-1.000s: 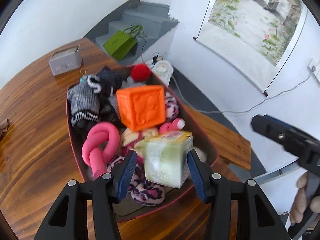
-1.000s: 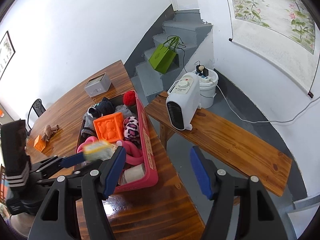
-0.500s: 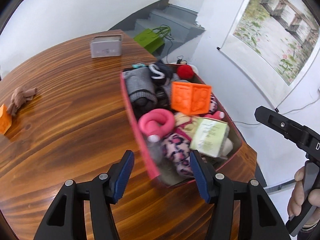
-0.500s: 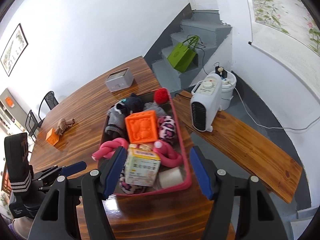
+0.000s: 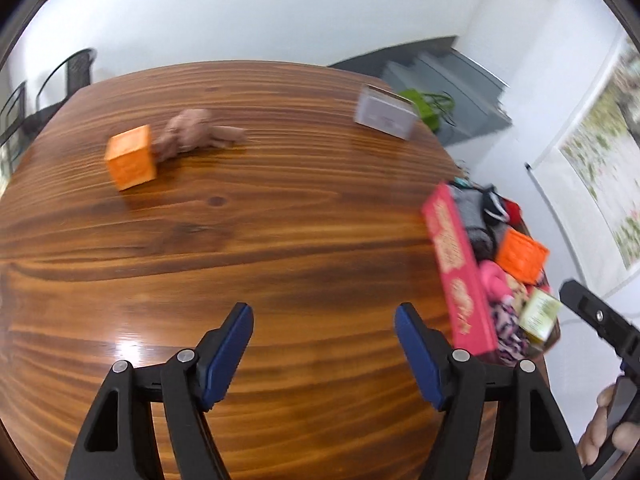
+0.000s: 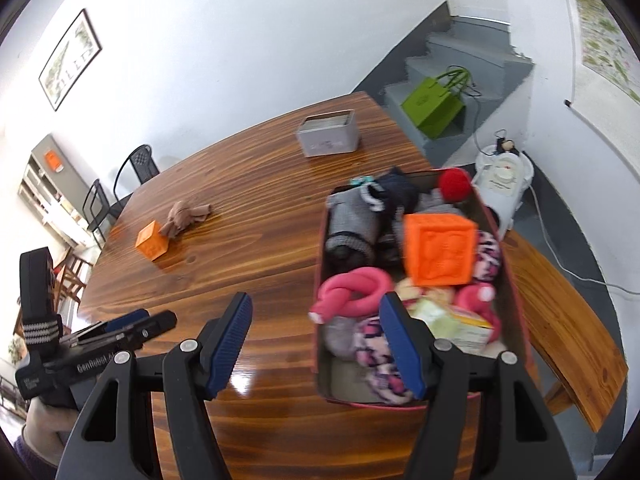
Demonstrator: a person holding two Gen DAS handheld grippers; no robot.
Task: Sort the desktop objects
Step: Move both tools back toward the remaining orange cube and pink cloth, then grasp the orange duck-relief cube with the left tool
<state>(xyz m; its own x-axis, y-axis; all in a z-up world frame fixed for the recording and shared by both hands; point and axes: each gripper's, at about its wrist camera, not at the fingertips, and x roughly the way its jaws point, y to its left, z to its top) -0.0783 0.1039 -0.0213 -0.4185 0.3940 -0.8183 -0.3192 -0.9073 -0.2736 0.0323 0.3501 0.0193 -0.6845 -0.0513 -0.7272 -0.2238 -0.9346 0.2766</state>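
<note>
A red bin (image 6: 516,280) on the wooden table (image 6: 248,240) holds a big orange cube (image 6: 438,250), a pink knotted toy (image 6: 356,290), a green-white carton (image 6: 452,322), socks and a red ball (image 6: 454,184). The bin shows at the right in the left wrist view (image 5: 460,276). A small orange cube (image 5: 131,158) and a brown cloth knot (image 5: 192,136) lie on the table's far left. My left gripper (image 5: 324,336) is open and empty over bare table. My right gripper (image 6: 316,328) is open and empty at the bin's near left corner.
A grey tin box (image 6: 328,134) stands at the table's far edge. A wooden bench (image 6: 560,320) and a white heater (image 6: 504,172) stand right of the table. Black chairs (image 6: 120,184) are beyond the far left. A green bag (image 6: 434,106) sits on the stairs.
My left gripper let the carton go into the bin, then swung left over bare table. My right gripper swung left toward the bin.
</note>
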